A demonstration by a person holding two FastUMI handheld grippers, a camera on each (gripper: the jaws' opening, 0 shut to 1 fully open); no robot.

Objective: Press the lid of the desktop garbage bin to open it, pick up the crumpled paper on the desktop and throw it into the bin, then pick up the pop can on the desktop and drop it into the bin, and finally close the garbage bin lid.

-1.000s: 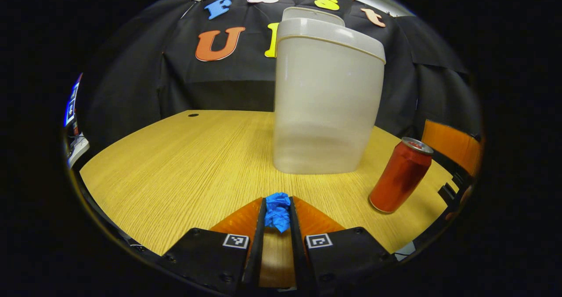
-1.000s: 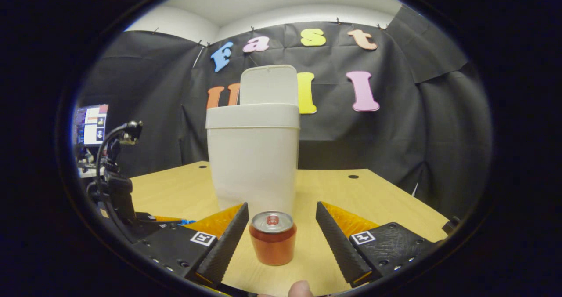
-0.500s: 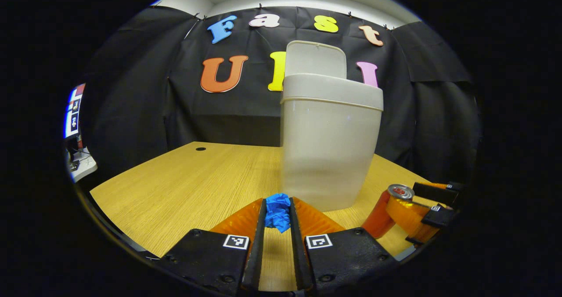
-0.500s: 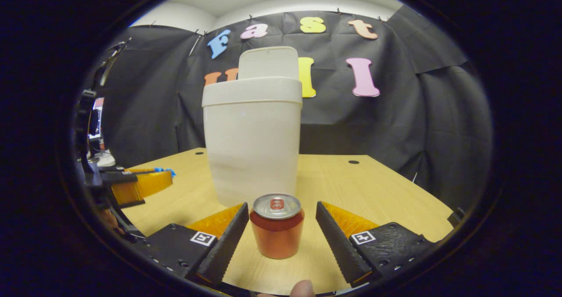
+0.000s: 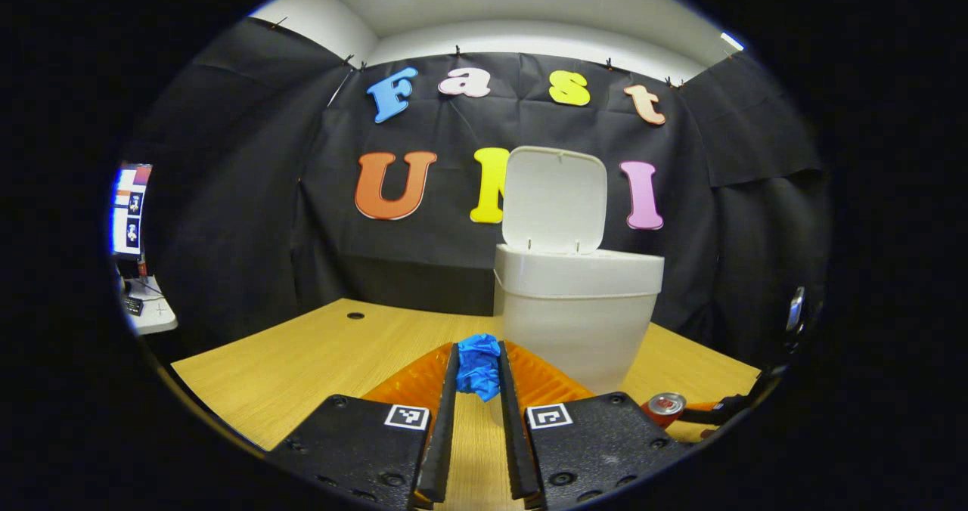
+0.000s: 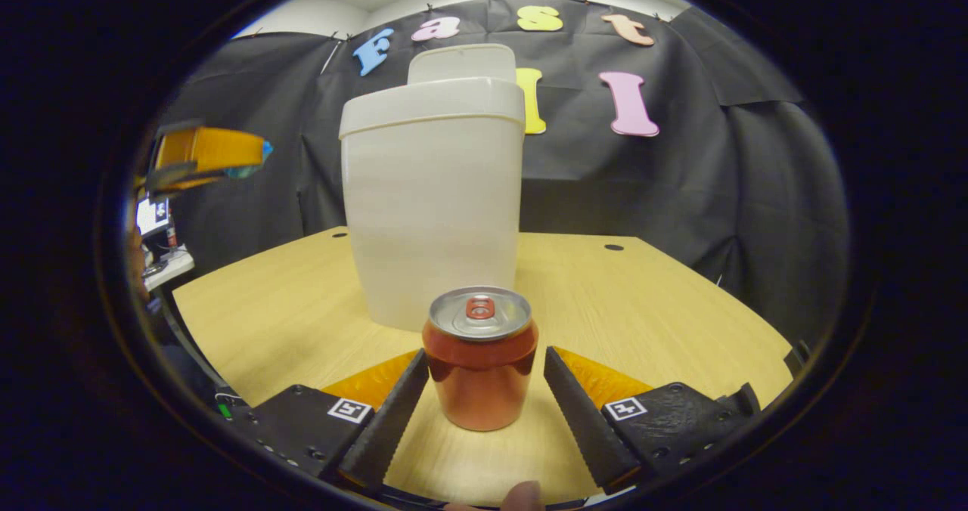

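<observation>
Crumpled paper [image 5: 478, 365], bright blue, sits pinched between the two fingers of the left gripper [image 5: 478, 390] at the bottom centre of the left gripper view, both fingers pressing its sides and the wad clear of the table [image 5: 302, 360]. Right of centre in that view stands the pale bin [image 5: 578, 311] with its lid [image 5: 556, 201] swung up, so the lid's inner face and the bin's top edge show from here. At the lower right the pop can [image 5: 665, 404] is cut off: just its silvery top and a sliver of red, with a dark part of the other gripper beside it that is hard to make out.

In the right gripper view the left gripper [image 6: 249, 152] appears at the upper left, above the table [image 6: 643, 299], a speck of blue paper [image 6: 265, 150] at its tip; a screen [image 6: 153, 215] shows small beneath it. The bin [image 6: 431, 201] fills the centre and is seen from lower down, so the raised lid [image 6: 461, 63] is only a strip behind the rim and the opening is hidden. Below it the can [image 6: 480, 360] stands upright on the table between the fingers of the right gripper [image 6: 484, 390], which are spread apart, with a gap on each side of the can. A fingertip [image 6: 522, 494] of the person pokes in at the bottom edge.
</observation>
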